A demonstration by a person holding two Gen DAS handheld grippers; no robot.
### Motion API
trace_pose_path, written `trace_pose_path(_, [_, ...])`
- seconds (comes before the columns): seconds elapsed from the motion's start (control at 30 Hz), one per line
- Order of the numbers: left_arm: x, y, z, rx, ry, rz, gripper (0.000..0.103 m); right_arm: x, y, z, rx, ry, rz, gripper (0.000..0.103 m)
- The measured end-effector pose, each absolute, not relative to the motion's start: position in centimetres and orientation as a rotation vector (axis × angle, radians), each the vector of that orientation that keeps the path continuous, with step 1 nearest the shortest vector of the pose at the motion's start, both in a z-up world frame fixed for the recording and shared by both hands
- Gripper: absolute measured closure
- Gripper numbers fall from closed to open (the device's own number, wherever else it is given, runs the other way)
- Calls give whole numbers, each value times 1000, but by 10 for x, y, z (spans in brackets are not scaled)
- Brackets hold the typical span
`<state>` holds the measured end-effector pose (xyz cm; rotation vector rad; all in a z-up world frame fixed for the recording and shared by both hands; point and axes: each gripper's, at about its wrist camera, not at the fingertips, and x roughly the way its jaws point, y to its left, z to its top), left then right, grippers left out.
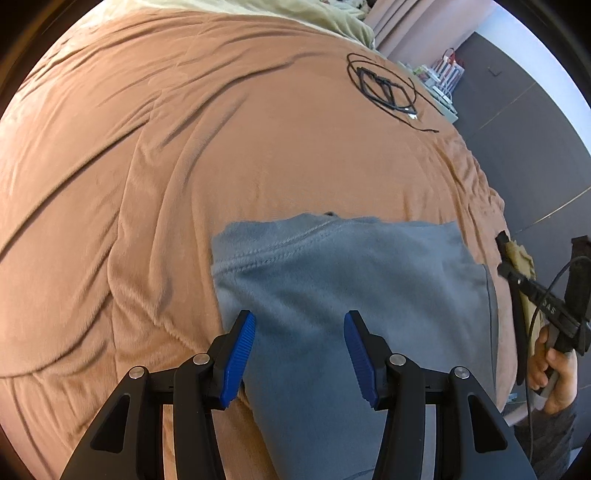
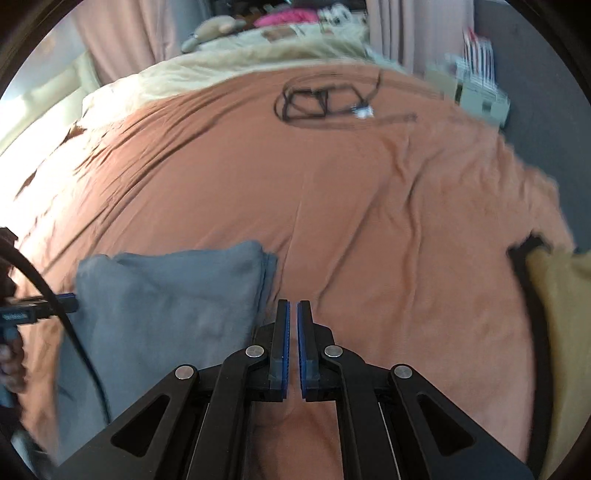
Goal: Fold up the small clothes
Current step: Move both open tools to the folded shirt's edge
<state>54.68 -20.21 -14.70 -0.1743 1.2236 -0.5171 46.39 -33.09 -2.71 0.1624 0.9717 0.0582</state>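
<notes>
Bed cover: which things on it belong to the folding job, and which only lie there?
Belong to the job:
- grey garment, folded flat
- yellow cloth at the bed's right edge, probably next
- left gripper, open above the grey garment
- right gripper, shut, empty

Only lying about:
- black cable, coiled far up the bed cover

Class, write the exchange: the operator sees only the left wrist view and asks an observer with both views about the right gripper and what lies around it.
Operator: Is the right gripper holding anything?
Observer: No. Its jaws are shut on nothing, over bare blanket beside the grey garment.
Operator: What is the tan scrap behind it?
Observer: A yellow garment with a dark edge, lying apart from the grey one.
Operator: Anything past the cream bedding?
Observer: Pink fabric among blurred clutter.
</notes>
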Motion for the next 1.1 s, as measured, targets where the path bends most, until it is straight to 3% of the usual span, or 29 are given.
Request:
trace_pose_path(0.03, [547,-203,-146,-171,1219,-522,50,463,-328,-27,152,977,75,101])
trace_pose_path(0.1, [549,-208,-143,-164,1214,-531,50,463,-324,-31,131,994,100,88])
trace_pose_path(0.17, [550,-213,-142,-158,1213,-541,50,461,-321,-33,137,994,120,50])
trace_pose_path(0.2, [551,-217,-142,-151,1213,-550,50,458,-317,-33,137,984,137,47])
trace_pose_path(0.63, [566,-276,-159,1,1224,-517,51,481,-324,-68,97,1077,107,47])
trace_pose_path(0.97, [590,-277,-154,-123,1201,-407,50,483,-361,-79,299,1041,73,60])
trace_pose_path(1.1, [590,-275,-149,-117,1228,-443,51,477,-362,-72,314,1043,106,60])
